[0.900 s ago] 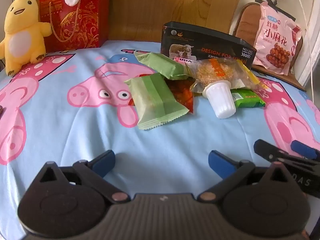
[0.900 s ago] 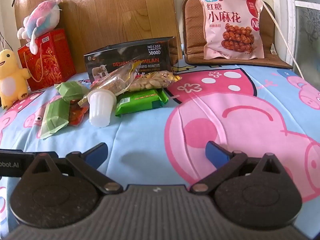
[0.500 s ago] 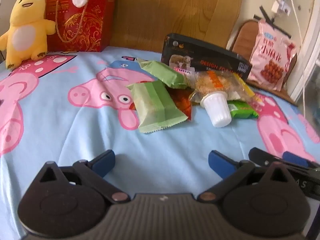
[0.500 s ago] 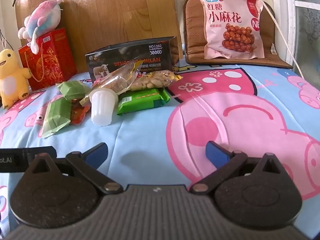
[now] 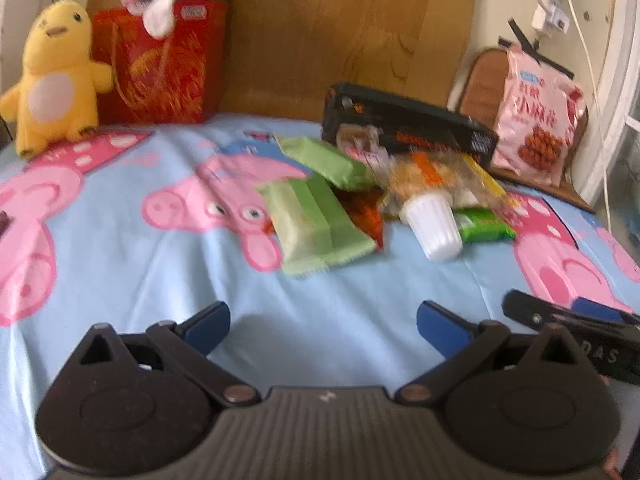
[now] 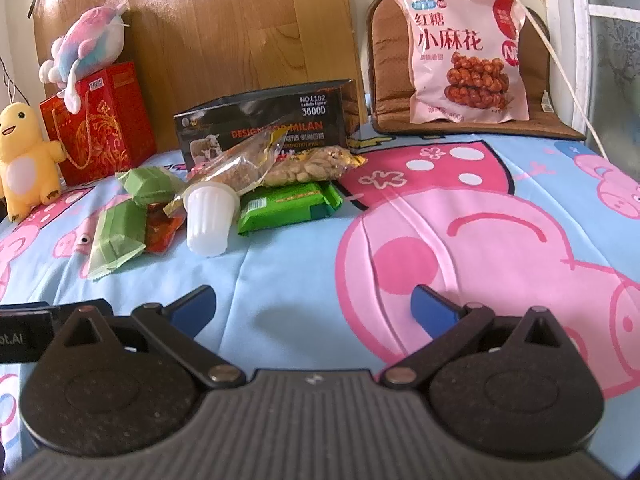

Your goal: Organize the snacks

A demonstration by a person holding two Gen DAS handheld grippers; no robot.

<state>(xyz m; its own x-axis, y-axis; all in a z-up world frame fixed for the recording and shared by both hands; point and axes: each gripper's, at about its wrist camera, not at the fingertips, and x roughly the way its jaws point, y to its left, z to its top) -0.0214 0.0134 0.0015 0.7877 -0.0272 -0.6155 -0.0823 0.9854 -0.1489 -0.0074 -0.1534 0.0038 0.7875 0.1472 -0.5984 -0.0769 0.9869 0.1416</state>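
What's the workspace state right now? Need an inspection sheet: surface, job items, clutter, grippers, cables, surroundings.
Surface: blue cartoon-pig bedsheet, lightly wrinkled.
Job's things: snacks in one loose pile: two pale green packets, an orange-red wrapper partly under one, white ridged cup, clear nut bags, bright green packet. Black box stands behind the pile.
Clutter: pink snack bag propped on a brown cushion, apart from the pile.
Grippers: left gripper and right gripper both open, holding nothing, short of the pile.
Cables: white cable past the pink bag; plug on the wall.
Surroundings: yellow plush, red gift bag with a pastel plush on top, wooden headboard.
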